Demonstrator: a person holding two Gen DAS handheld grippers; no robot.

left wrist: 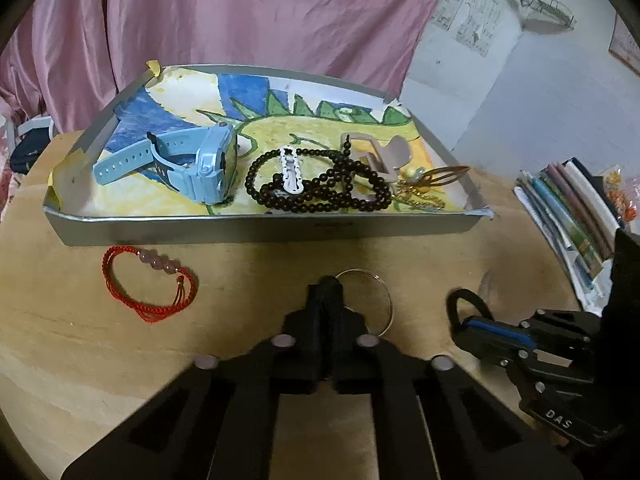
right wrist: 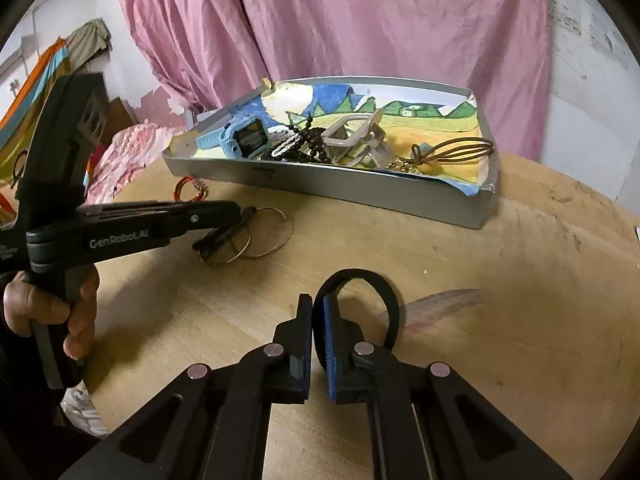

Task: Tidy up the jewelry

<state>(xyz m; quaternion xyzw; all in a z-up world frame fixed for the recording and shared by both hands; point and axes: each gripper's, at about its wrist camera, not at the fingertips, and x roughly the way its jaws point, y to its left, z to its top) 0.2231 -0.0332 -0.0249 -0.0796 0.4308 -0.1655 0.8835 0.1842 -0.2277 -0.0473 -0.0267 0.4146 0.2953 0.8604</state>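
My left gripper is shut on thin silver bangles, low over the wooden table in front of the tray. The right wrist view shows that gripper from the side with the bangles touching the table. My right gripper is shut on a black hair band, which loops up past its fingertips. A red string bracelet with pink beads lies on the table left of my left gripper. The grey tray holds a blue watch, dark beads, a white clip and a beige claw clip.
A gold chain and a brown hair tie lie in the tray's right corner. Books are stacked at the table's right edge. A pink curtain hangs behind the tray. A hand grips the left gripper's handle.
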